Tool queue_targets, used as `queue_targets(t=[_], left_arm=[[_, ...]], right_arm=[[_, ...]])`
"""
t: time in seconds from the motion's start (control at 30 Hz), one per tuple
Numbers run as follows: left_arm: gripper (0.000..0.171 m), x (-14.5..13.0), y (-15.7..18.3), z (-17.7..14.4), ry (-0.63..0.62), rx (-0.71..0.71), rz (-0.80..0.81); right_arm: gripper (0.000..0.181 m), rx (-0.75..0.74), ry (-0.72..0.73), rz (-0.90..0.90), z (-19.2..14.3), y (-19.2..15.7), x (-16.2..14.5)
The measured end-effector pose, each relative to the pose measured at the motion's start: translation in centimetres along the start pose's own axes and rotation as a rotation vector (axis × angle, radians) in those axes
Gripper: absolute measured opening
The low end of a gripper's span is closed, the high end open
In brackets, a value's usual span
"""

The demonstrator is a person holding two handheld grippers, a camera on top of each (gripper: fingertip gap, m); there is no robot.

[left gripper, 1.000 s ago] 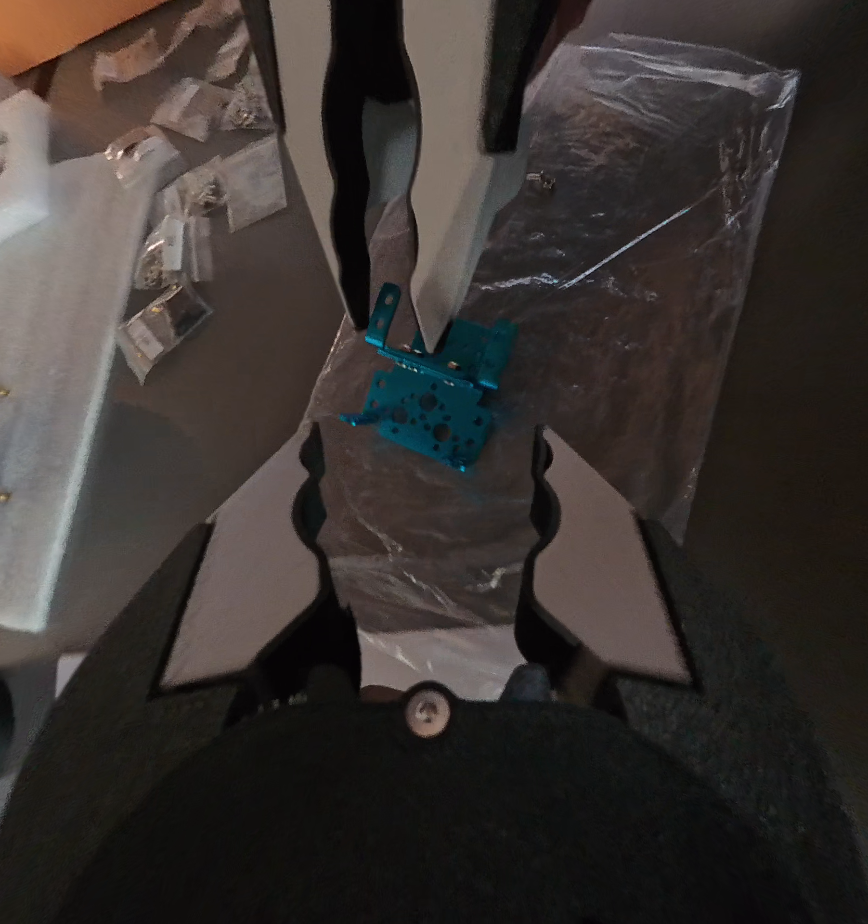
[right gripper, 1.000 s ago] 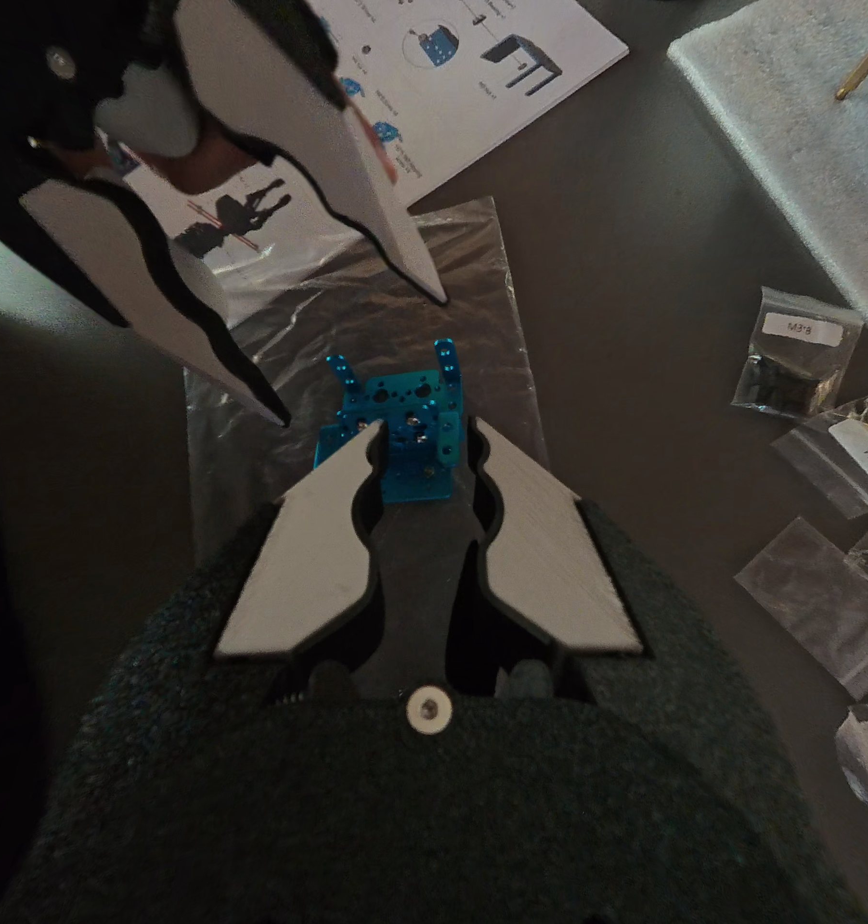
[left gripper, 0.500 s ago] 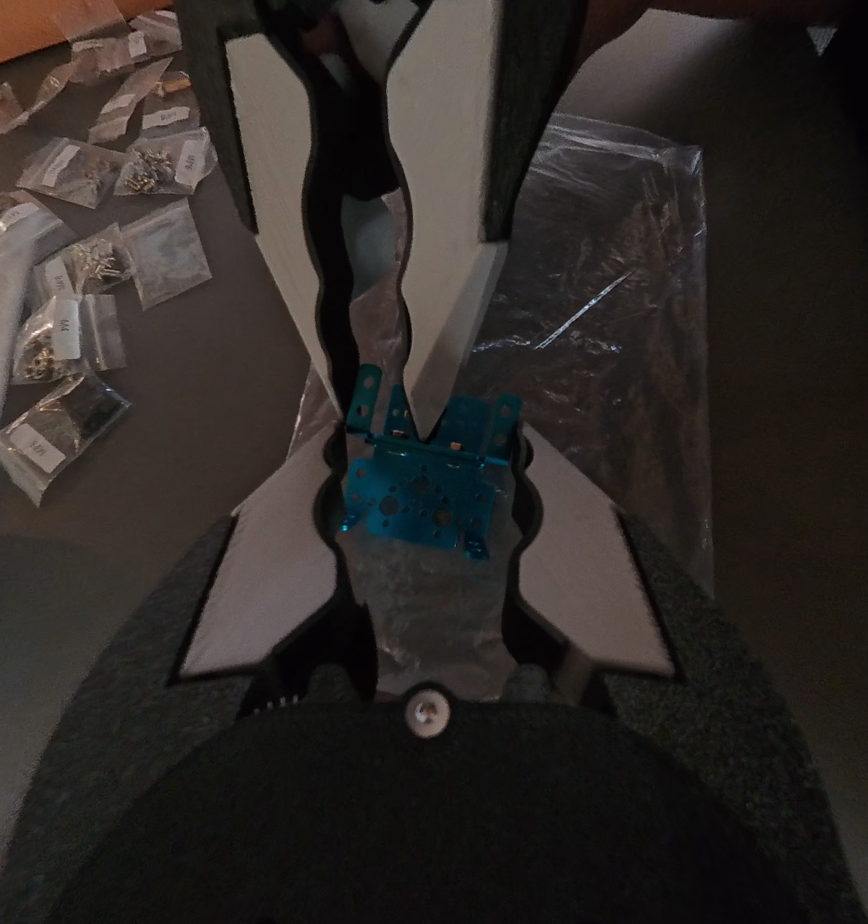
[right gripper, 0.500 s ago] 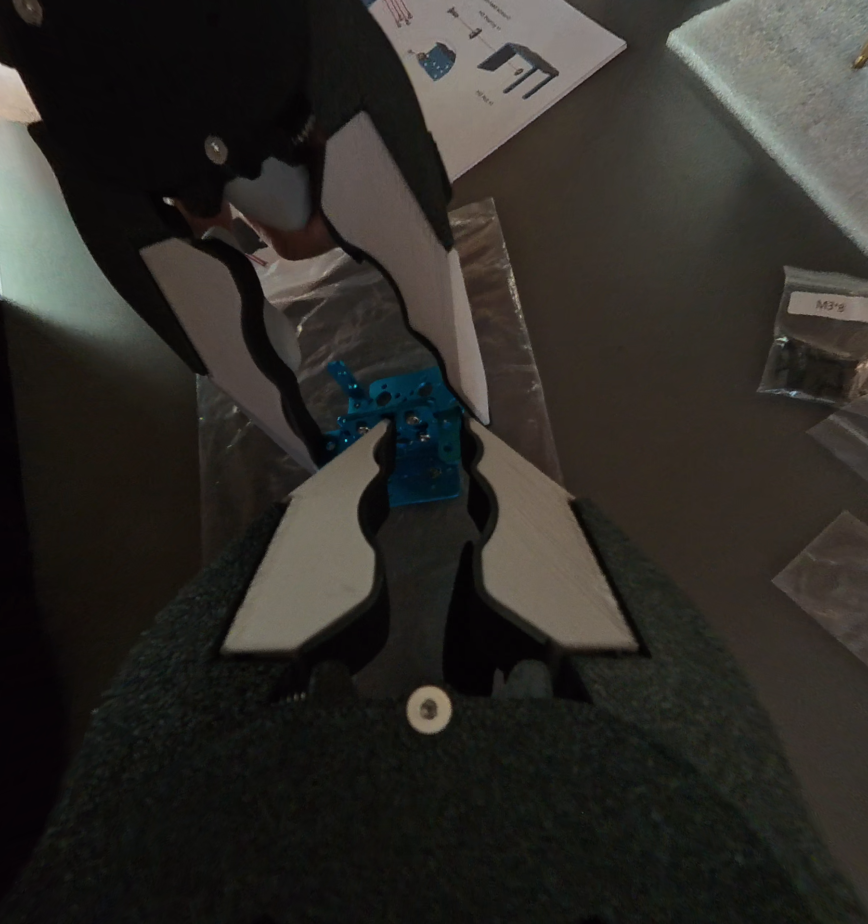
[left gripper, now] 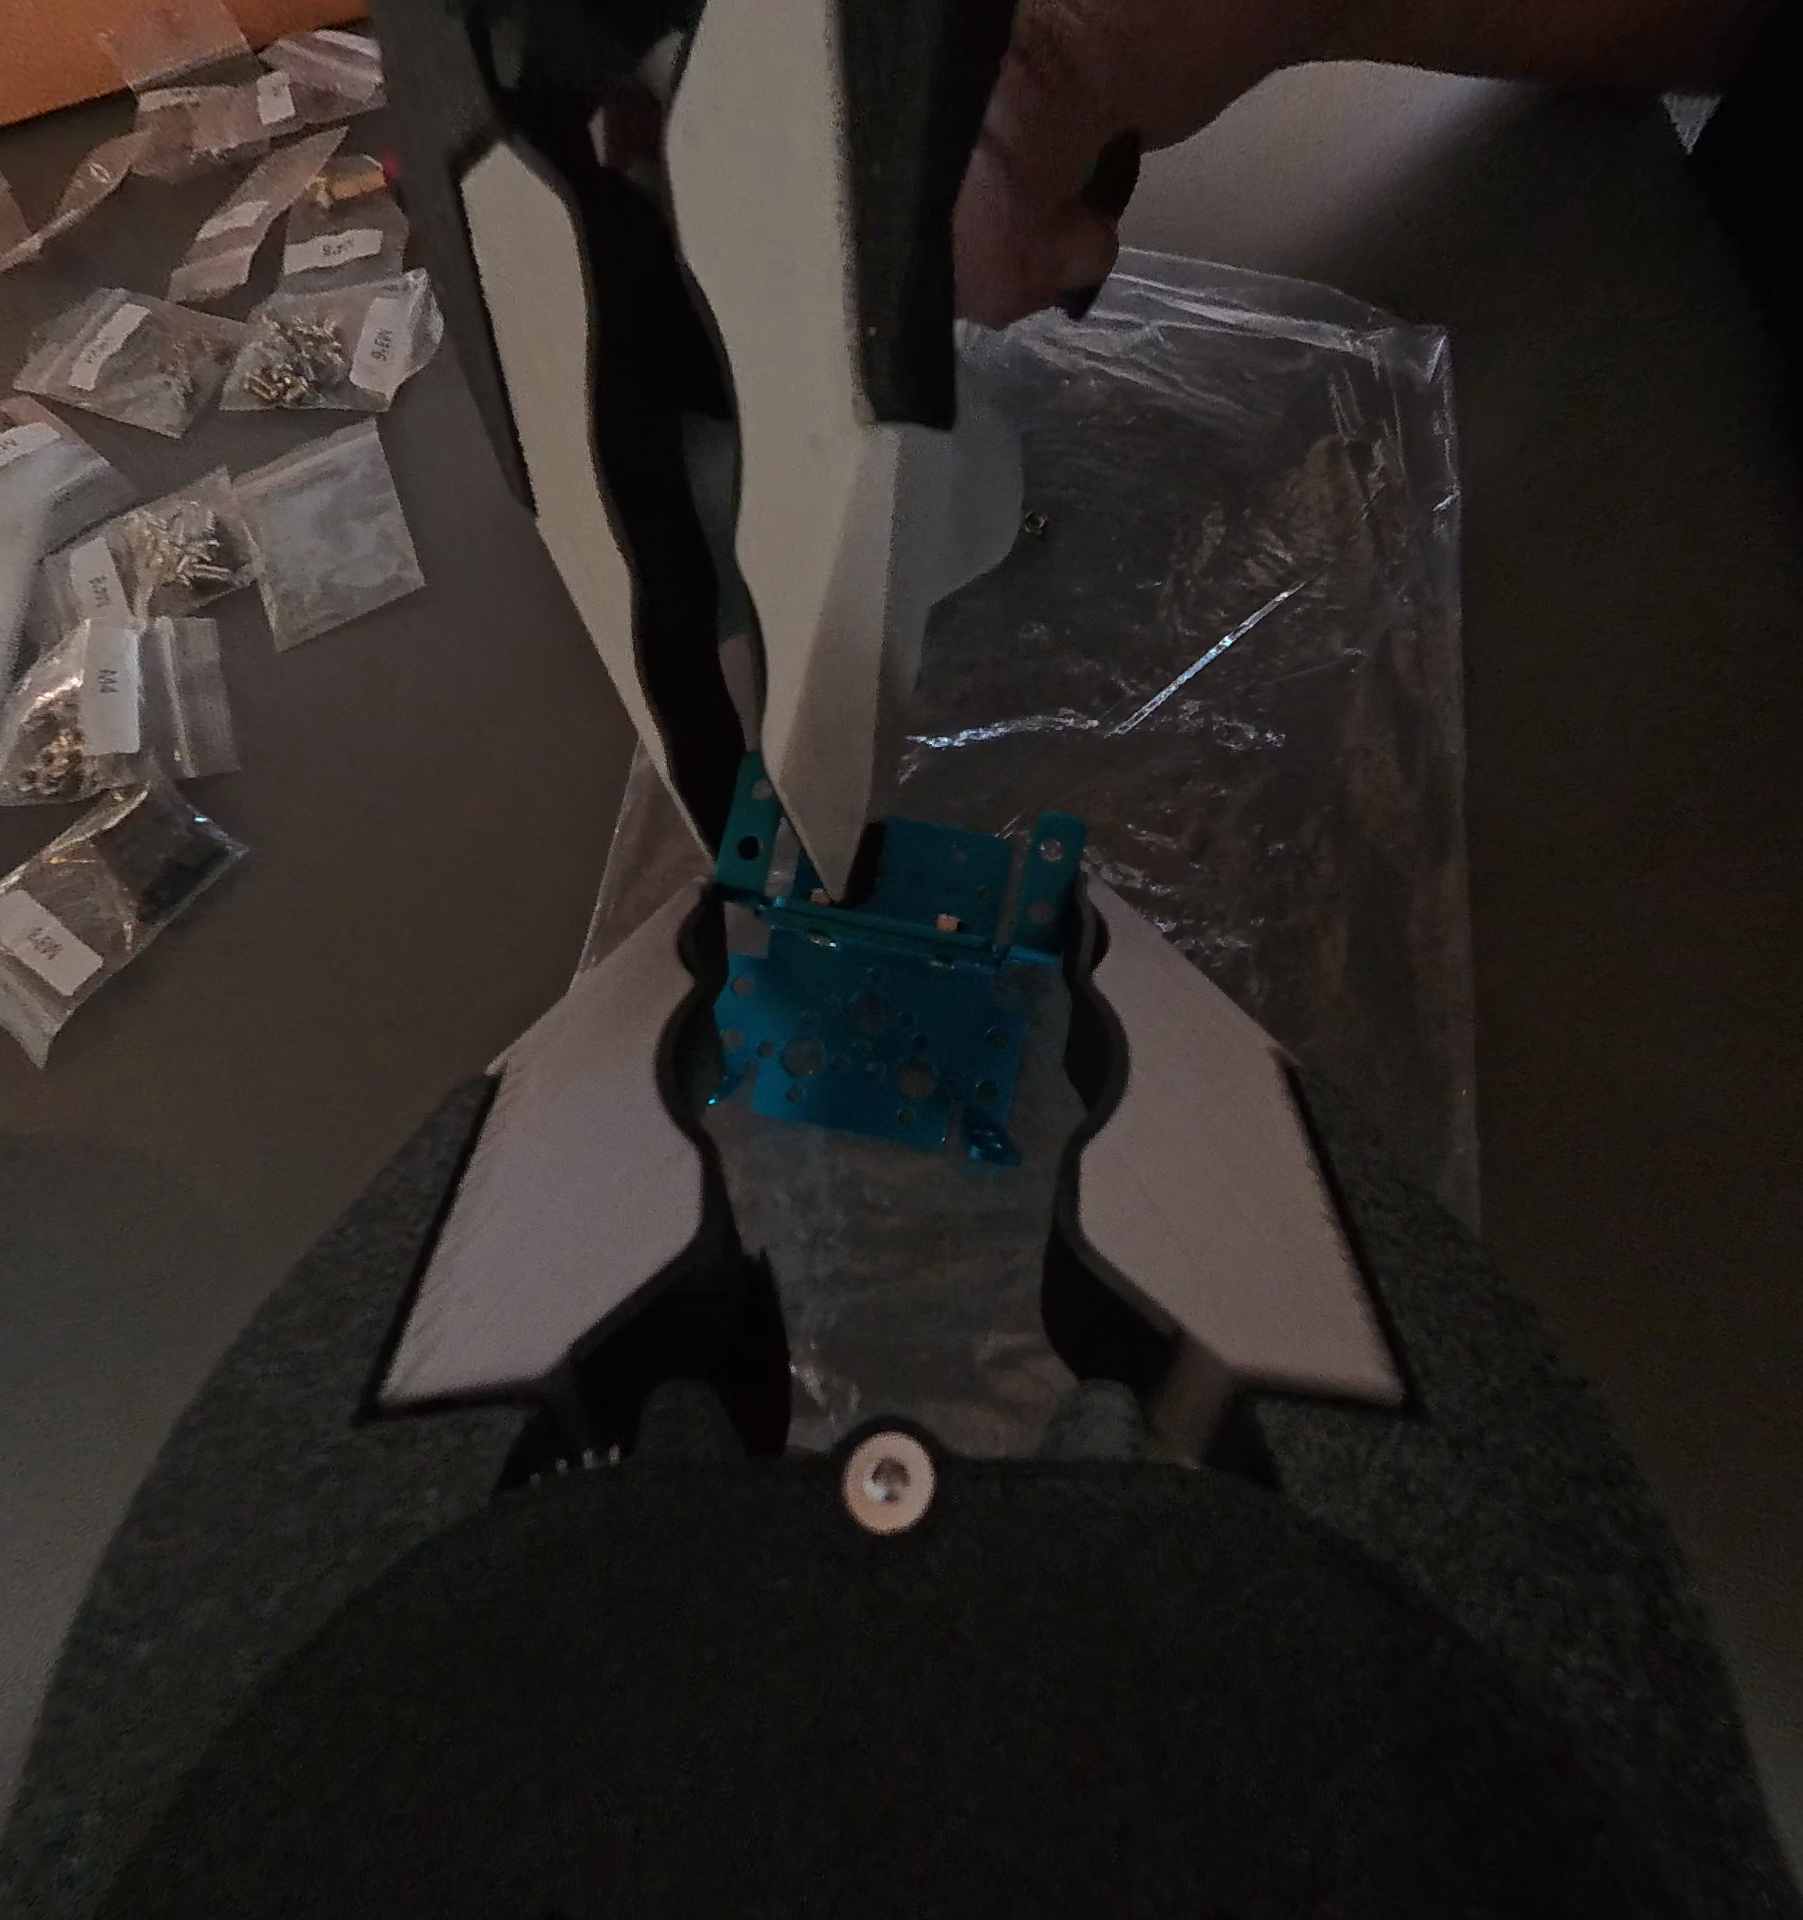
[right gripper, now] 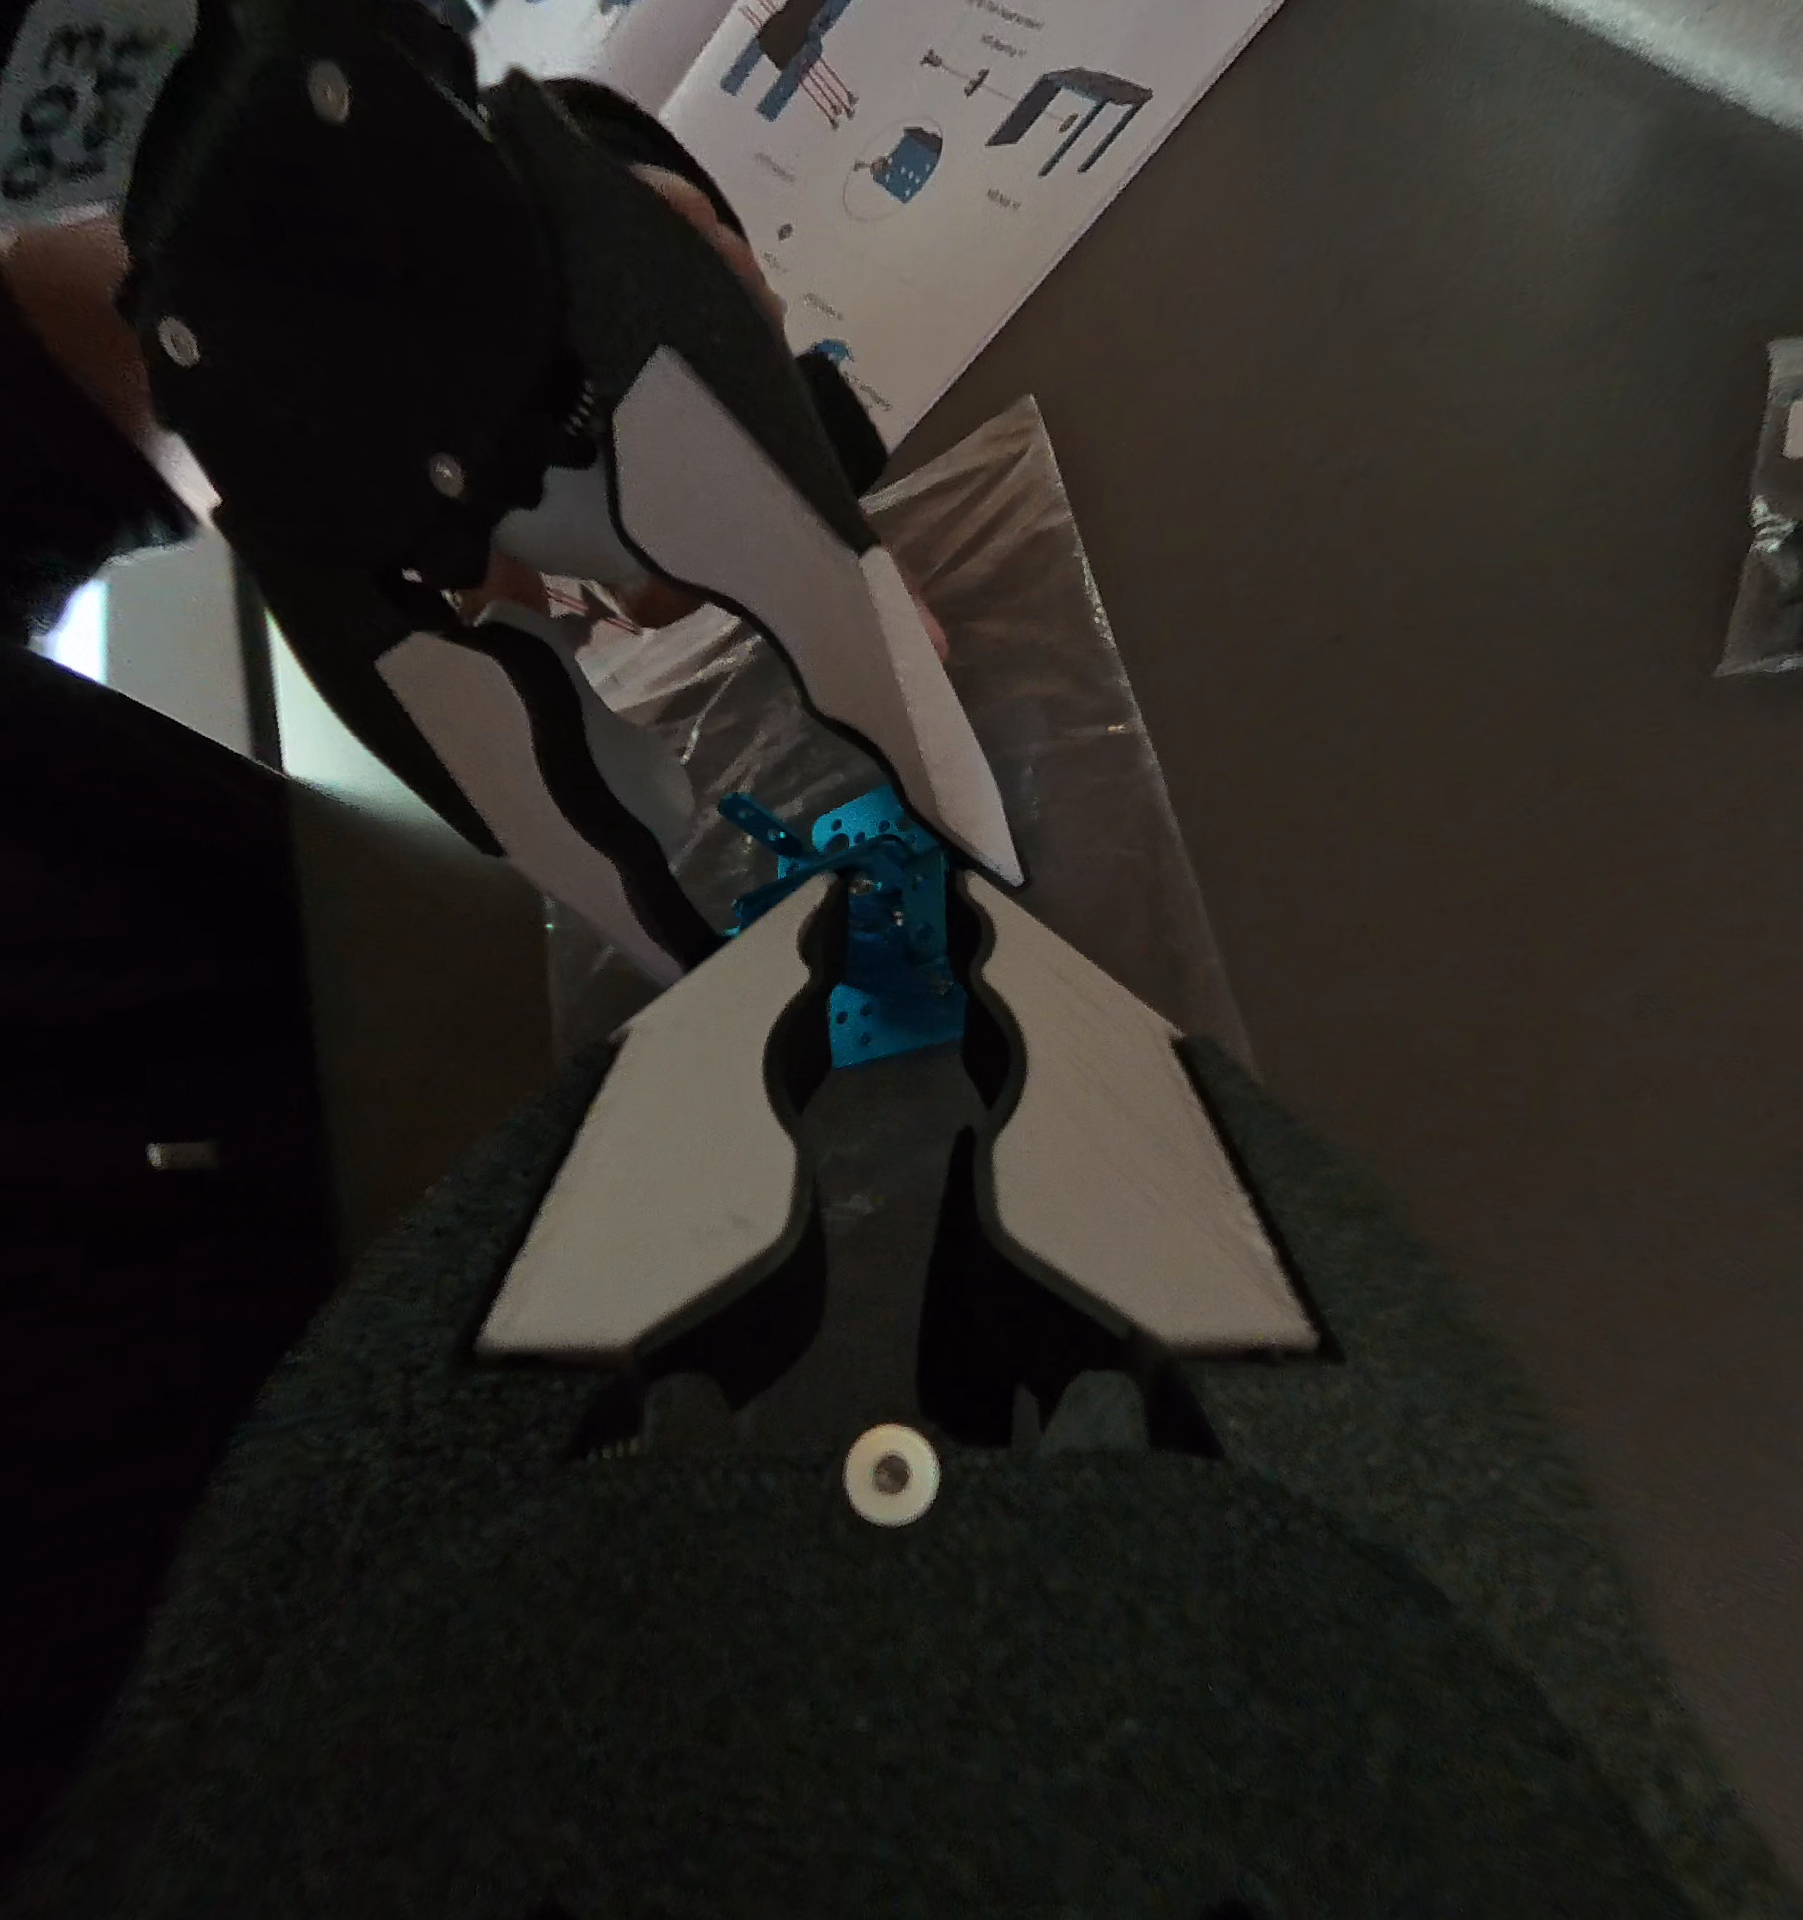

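place: hobby workbench | evidence: labelled screw bags (left gripper: pixel 315 353); assembly sheet (right gripper: pixel 938 156); grey tabletop (left gripper: pixel 377 935)

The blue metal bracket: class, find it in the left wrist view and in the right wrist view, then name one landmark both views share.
Left wrist view: the blue metal bracket sits at centre, between this gripper's open jaws.
Right wrist view: the bracket sits just above centre, at this gripper's jaw tips.
Shared landmark: the clear plastic bag under the bracket.

The right gripper's (right gripper: pixel 892 894) white fingers (right gripper: pixel 715 1023) covered the blue bracket's (right gripper: pixel 881 997) sides (contact could not be confirmed). The instruction sheet (right gripper: pixel 980 156) ran off the top edge, and the small bags' (left gripper: pixel 149 644) contents were unreadable.
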State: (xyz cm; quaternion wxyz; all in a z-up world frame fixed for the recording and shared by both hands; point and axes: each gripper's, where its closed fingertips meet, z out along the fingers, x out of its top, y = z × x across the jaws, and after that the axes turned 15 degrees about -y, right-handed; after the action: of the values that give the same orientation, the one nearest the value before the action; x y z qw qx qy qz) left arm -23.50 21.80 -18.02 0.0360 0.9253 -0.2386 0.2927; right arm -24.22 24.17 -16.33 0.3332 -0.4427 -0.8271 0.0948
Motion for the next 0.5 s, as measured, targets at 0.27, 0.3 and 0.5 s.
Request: queue_targets(t=[0.27, 0.3, 0.5], left_arm=[[0.065, 0.04, 0.17, 0.02, 0.01, -0.012, 0.001], [0.065, 0.08, 0.3, 0.06, 0.012, -0.018, 0.003], [0.065, -0.07, 0.26, 0.03, 0.006, -0.034, -0.006]], right_arm=[[0.014, 0.093, 0.016, 0.033, -0.11, -0.12, -0.12], [0.015, 0.091, 0.01, 0.012, -0.11, -0.2, -0.32], [0.017, -0.06, -0.044, -0.089, 0.17, 0.01, -0.38]])
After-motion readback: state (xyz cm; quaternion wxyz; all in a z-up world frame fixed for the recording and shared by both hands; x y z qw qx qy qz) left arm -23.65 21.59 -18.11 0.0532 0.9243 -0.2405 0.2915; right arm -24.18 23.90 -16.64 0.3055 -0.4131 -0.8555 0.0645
